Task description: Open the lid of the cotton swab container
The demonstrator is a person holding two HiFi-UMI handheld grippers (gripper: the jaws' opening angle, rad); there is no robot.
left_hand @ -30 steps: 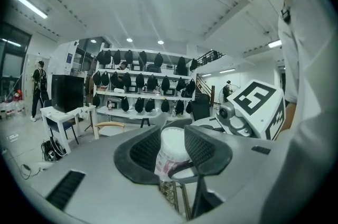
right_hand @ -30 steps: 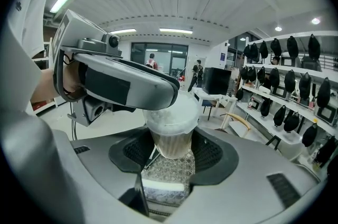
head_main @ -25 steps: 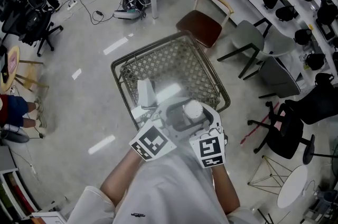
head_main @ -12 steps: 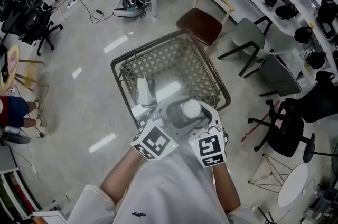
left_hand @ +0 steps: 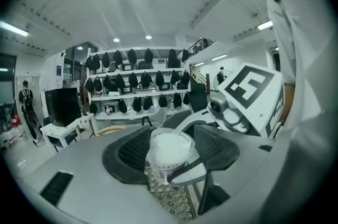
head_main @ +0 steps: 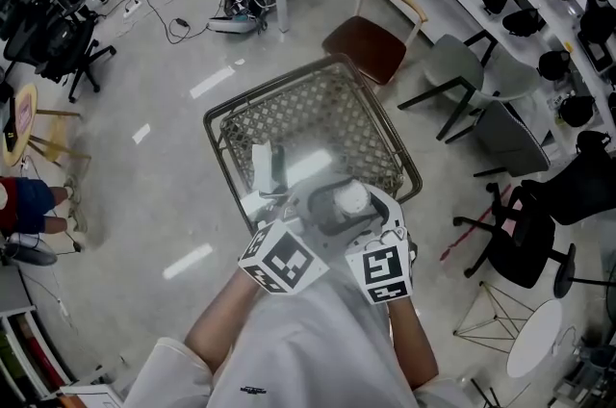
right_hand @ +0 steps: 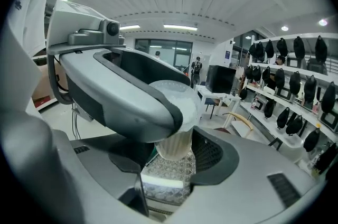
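Metal lattice table (head_main: 318, 117): we are working over its square, woven-patterned top, framed by a metal rim.
Left gripper (left_hand: 170, 151): grey moulded shell; its meshed black pads are pressing the container's upper part from both sides.
Right gripper (right_hand: 177, 150): we are holding its jaws wide, clamping the ribbed body lower down.
Cotton swab container (head_main: 350, 199): clear round plastic tub showing white tips, sitting between both grippers over the table's near side.
Lid (right_hand: 189, 97): translucent round cap, sitting on the tub.

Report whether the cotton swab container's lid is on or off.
On. In the right gripper view the wider translucent lid caps the ribbed body of the cotton swab container; no gap shows between them.
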